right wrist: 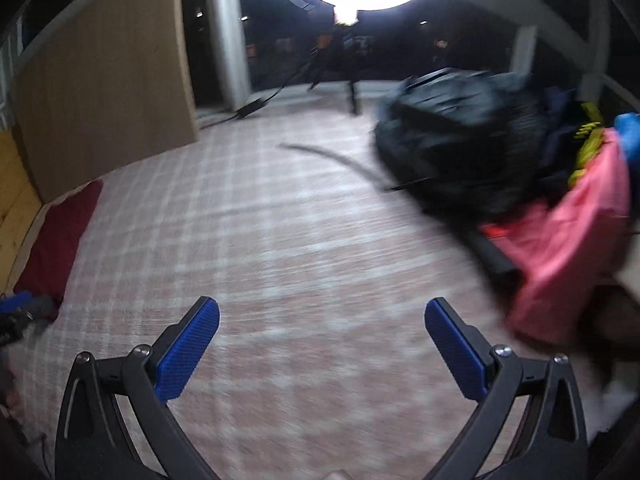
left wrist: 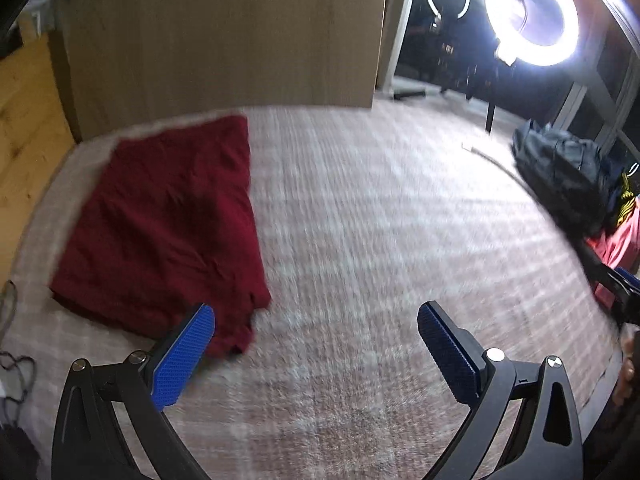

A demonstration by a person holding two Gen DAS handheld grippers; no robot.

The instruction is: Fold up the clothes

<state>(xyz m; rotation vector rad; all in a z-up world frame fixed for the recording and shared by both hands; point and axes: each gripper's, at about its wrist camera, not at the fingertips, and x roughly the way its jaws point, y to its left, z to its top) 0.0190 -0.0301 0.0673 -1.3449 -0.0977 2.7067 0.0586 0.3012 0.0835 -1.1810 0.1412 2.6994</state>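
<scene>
A folded dark red garment (left wrist: 168, 224) lies flat on the pink checked bed cover (left wrist: 380, 220), at the left. My left gripper (left wrist: 316, 320) is open just right of the garment's near corner, nothing between its blue pads. In the right wrist view the red garment (right wrist: 60, 240) shows at the far left edge. My right gripper (right wrist: 322, 316) hangs open over bare cover. A pink garment (right wrist: 568, 256) lies in a heap to its right, with blue and yellow clothes (right wrist: 588, 136) behind. Both views are motion-blurred.
A black bag (right wrist: 468, 140) sits on the cover's far right. A wooden panel (left wrist: 224, 36) stands at the head, a ring light (left wrist: 532, 12) on a tripod beyond. Dark cables (left wrist: 12, 356) lie at the near left edge.
</scene>
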